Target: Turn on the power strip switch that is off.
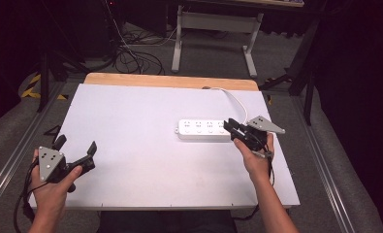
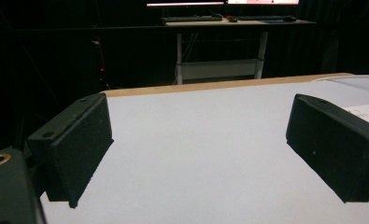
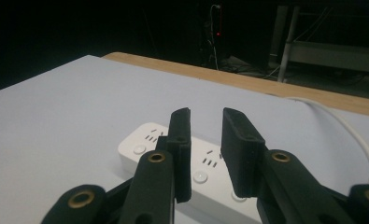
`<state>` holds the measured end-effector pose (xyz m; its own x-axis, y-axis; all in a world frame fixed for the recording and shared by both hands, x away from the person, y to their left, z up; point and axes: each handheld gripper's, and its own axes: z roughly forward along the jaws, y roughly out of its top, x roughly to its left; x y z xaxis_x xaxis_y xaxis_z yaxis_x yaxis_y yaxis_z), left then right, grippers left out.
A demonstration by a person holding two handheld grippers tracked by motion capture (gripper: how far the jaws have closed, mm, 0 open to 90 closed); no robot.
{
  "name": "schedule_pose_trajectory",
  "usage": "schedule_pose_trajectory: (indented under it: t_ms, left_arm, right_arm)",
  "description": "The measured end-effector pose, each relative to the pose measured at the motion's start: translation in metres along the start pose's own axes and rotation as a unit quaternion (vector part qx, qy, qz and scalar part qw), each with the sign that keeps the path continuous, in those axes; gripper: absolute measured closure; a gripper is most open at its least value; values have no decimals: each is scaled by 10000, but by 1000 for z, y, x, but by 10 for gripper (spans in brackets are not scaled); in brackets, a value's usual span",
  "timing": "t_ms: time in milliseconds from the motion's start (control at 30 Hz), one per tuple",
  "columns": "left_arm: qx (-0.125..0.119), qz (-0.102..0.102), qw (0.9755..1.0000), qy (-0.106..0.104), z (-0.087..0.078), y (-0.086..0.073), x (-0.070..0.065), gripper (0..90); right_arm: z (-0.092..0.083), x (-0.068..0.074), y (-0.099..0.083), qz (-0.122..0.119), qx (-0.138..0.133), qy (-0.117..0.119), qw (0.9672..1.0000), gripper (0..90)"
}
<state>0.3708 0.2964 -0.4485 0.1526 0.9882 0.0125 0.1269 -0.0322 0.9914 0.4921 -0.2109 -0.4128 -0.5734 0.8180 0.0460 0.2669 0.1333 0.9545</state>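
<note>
Black jaws of the right gripper (image 3: 205, 154) rise close to the lens in the right gripper view, parted by a narrow gap with nothing between them, poised just over the near end of the white power strip (image 1: 204, 130). That strip lies flat on the white table (image 1: 131, 121), right of centre, its cable (image 1: 235, 99) running off toward the wooden far edge. In the high view the left gripper (image 1: 76, 145) rests at the near left corner, well apart from the strip, jaws spread wide and empty.

Risk, as I judge it: with so slim a gap, the jaws could land on top of the casing instead of straddling it, pushing the strip sideways or pressing a switch button. The cable could also drag and twist the strip if it is lifted.

Whether the right jaws touch the strip is hard to tell; the socket markings are too small to read, and the plug end of the cable is cut off
</note>
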Motion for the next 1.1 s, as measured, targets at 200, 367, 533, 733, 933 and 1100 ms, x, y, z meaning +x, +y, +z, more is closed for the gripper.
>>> schedule_pose_trajectory:
  t_ms: [200, 367, 533, 733, 933, 1100]
  left_arm:
    - [-12, 7, 10000, -20, 1, 0, 0, 78]
    - [-24, -6, 10000, -20, 2, 1, 0, 78]
    - [-13, -19, 10000, -32, 2, 1, 0, 79]
    - [-28, -33, 10000, -19, 2, 1, 1, 80]
    - [-19, -29, 10000, -23, 2, 1, 1, 80]
    - [-21, -29, 10000, -25, 2, 1, 1, 81]
  right_arm:
    - [-11, -3, -3, 40, -106, -55, 9999, 736]
    - [-19, -6, -6, -15, -275, -156, 9995, 651]
    - [-24, -9, -8, 0, -460, -299, 9985, 614]
    - [-31, -11, -12, 14, -599, -309, 9977, 551]
    - [-39, -15, -18, 58, -875, -586, 9944, 444]
    - [-44, -18, -23, 249, -993, -749, 9919, 322]
